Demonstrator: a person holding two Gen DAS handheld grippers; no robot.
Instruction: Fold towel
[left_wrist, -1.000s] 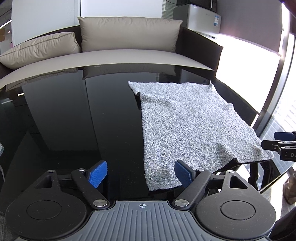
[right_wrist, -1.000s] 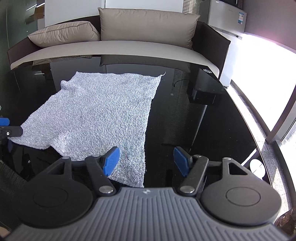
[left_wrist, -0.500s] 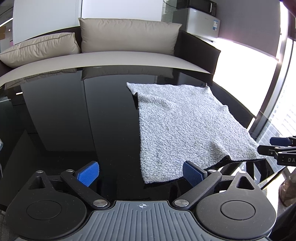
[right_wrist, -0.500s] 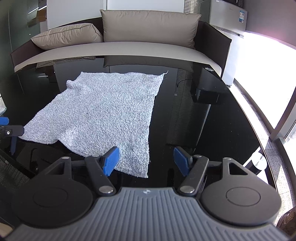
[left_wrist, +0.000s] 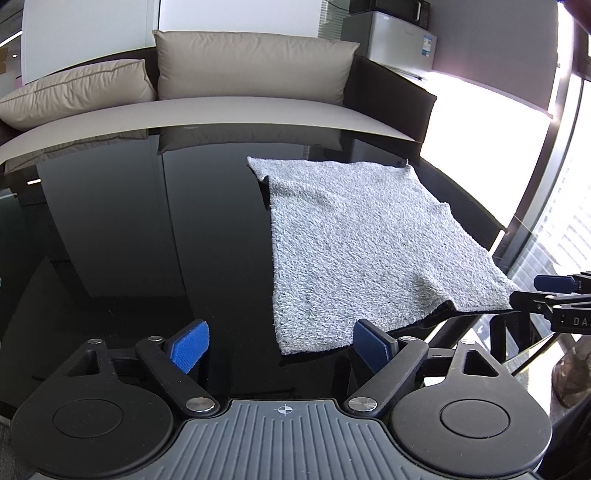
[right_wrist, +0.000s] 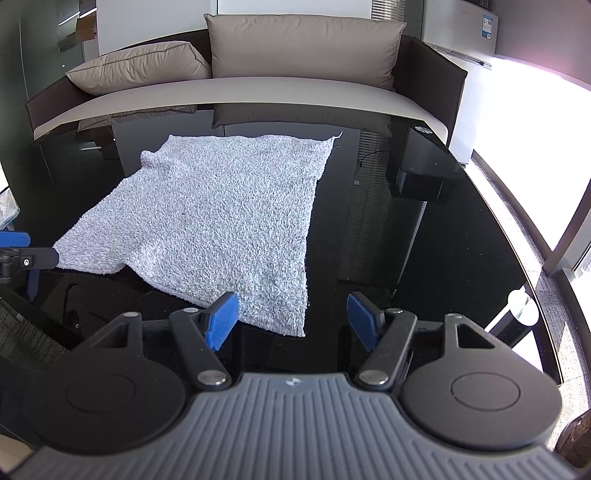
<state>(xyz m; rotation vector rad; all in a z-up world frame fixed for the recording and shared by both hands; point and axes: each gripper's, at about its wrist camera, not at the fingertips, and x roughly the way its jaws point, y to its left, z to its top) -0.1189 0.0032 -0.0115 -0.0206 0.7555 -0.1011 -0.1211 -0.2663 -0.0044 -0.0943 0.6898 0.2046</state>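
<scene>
The left gripper (left_wrist: 282, 347) is held low over the near edge of the black glass table (left_wrist: 147, 240), its blue-padded jaws spread wide with nothing between them. The grey towel (left_wrist: 362, 243) lies flat and unfolded on the table surface, ahead and to the right of this gripper; its near left corner sits just in front of the inner pad. The near edge of the towel has a slight ripple. The right gripper (right_wrist: 293, 319) is likewise spread apart and empty, with the near right corner of the towel (right_wrist: 221, 218) directly before its jaws. A sofa (right_wrist: 240, 88) with beige cushions stands beyond the table.
</scene>
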